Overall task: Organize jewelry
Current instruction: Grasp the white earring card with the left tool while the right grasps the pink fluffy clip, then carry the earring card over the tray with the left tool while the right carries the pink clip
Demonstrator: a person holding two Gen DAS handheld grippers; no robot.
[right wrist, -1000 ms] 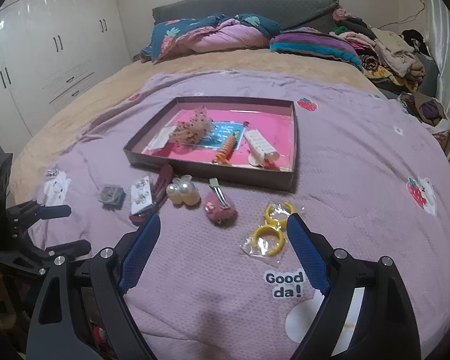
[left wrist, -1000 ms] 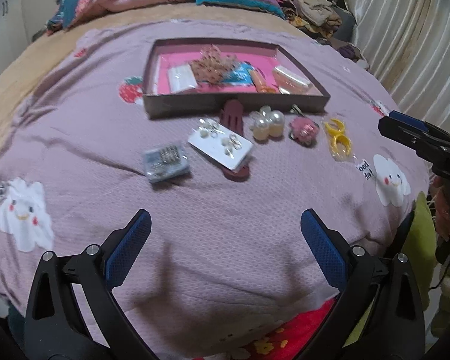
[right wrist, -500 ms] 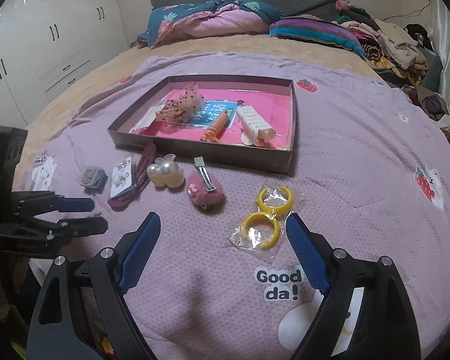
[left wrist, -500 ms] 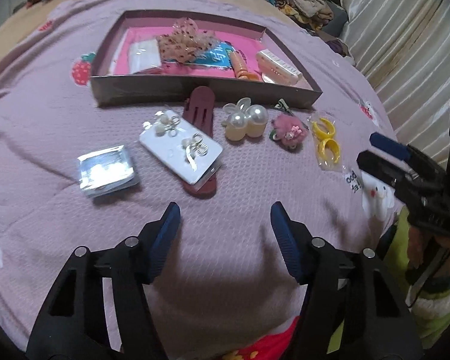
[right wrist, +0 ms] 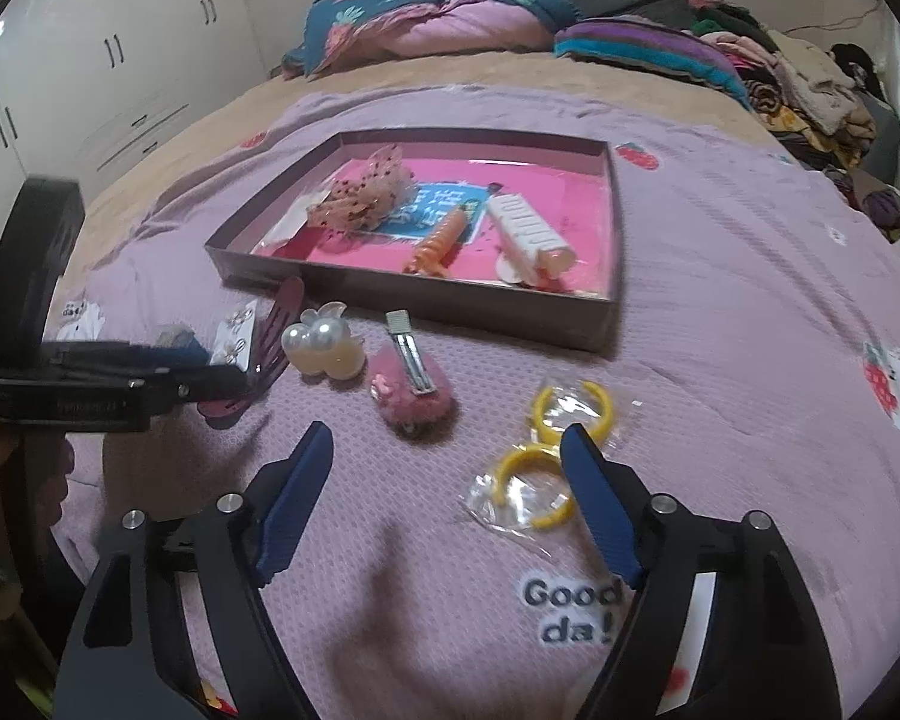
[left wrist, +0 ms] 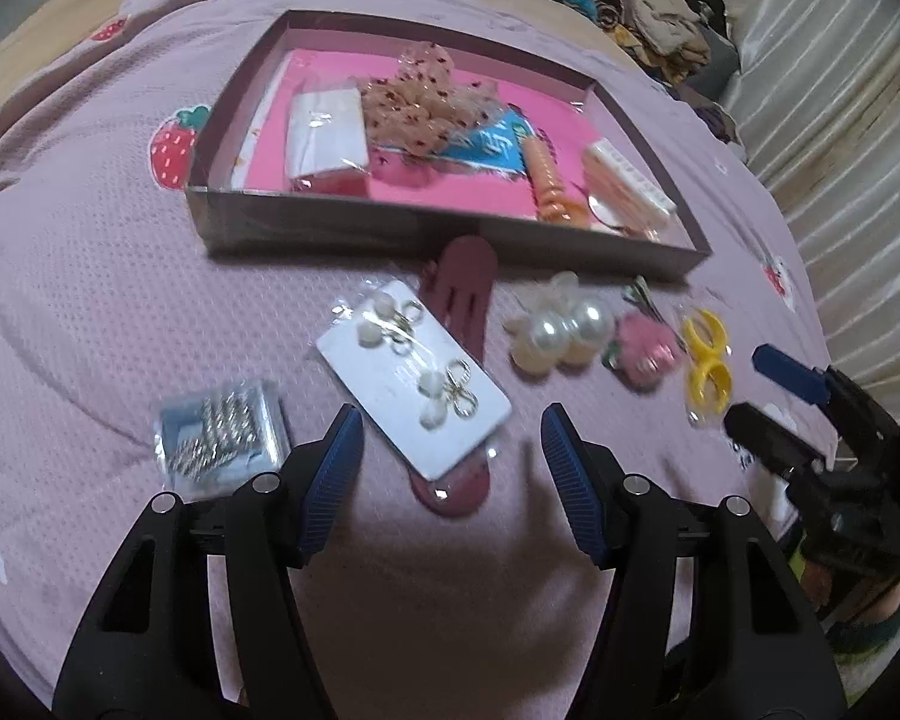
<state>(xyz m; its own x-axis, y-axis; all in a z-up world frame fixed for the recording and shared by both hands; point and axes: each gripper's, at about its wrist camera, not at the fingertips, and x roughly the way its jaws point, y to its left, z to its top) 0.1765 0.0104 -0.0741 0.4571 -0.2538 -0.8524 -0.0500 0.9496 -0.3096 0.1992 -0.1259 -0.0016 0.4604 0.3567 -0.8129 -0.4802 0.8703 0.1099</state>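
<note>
A shallow brown tray [left wrist: 354, 222] with a pink floor holds several hair pieces. In front of it lie a white earring card [left wrist: 414, 378] on a maroon hair clip [left wrist: 459, 288], a small packet of silver pieces [left wrist: 219, 426], a pearl clip [left wrist: 555, 330], a pink fuzzy clip [left wrist: 642, 348] and bagged yellow rings [left wrist: 708, 360]. My left gripper [left wrist: 450, 426] is open, low over the near end of the earring card. My right gripper [right wrist: 450, 450] is open, just short of the pink fuzzy clip [right wrist: 414, 390] and beside the yellow rings [right wrist: 546, 456].
The purple blanket [right wrist: 750, 330] covers the bed. Pillows and folded clothes [right wrist: 630, 42] pile up at the far side. White wardrobes [right wrist: 90, 60] stand at the left. Each gripper shows in the other's view: the right one [left wrist: 774, 396] and the left one [right wrist: 168, 372].
My left gripper has moved forward and down to the earring card. My right gripper has moved forward toward the pink clip and yellow rings. Both stay open.
</note>
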